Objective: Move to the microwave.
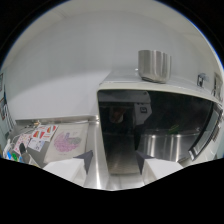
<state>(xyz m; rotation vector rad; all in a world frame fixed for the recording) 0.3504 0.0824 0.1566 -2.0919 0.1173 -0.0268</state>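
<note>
The gripper (114, 159) is pointing forward with its fingers spread and holding nothing; the two dark fingertips (86, 161) are showing with a clear gap between them. Just ahead, filling the gap and running out toward 3 o'clock, the microwave (160, 127) is standing with its dark glass door (175, 120) facing the camera; the door's left edge is sitting at 12 o'clock from the fingers. A metal cup (154, 65) is resting on the microwave's top, at about 1 o'clock. At 9 o'clock, printed sheets (57, 140) are lying on the counter (75, 170) against a pale wall (60, 65).

Judgement: the approach is looking nearly complete; to finish well, the operator should be keeping the fingers level and apart, closing in slowly and squarely, and stopping short of the glass; whether a handle lies toward 3 o'clock cannot be told.
</note>
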